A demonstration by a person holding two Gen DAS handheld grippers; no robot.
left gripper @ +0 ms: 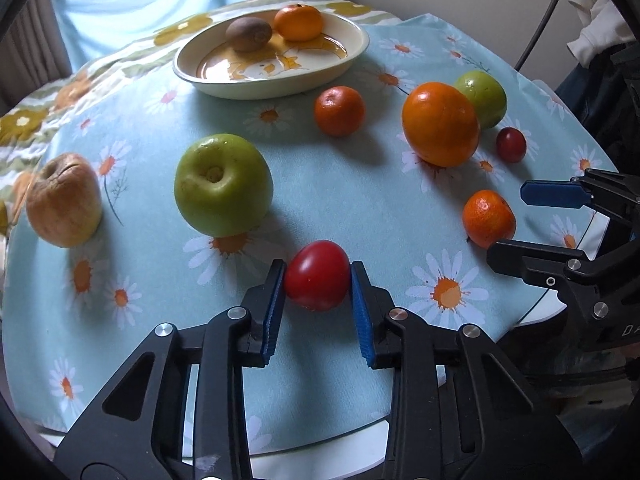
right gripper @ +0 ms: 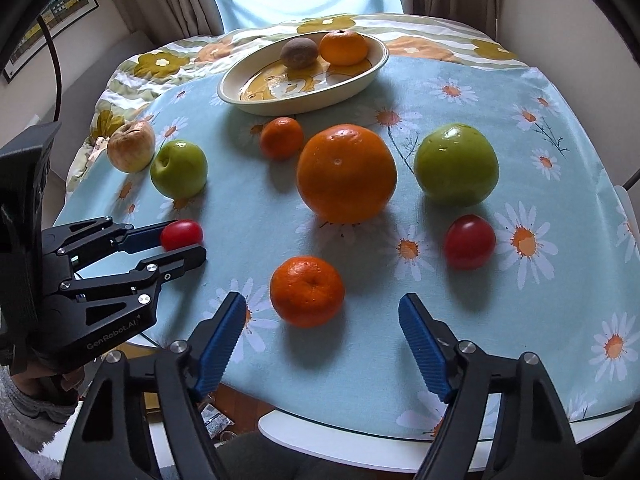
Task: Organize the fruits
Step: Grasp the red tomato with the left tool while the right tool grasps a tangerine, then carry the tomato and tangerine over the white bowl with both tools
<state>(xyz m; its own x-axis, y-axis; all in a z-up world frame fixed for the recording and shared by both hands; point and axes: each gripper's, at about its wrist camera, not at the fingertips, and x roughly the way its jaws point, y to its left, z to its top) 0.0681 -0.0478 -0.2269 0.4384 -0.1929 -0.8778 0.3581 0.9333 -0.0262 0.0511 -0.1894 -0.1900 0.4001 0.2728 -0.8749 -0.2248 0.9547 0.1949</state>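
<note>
Between blue fingers [left gripper: 276, 304], a glossy red tomato [left gripper: 317, 275].

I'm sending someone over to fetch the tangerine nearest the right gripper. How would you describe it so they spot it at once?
Start at the oval dish, then come to the tablecloth's near edge. The tangerine sits alone just ahead of the right gripper and its open blue fingers. It is far smaller than the big orange behind it.

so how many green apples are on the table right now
2. One green apple sits on the left beside the yellowish apple; the other green apple sits on the right, next to the big orange. None looks hidden.
</note>
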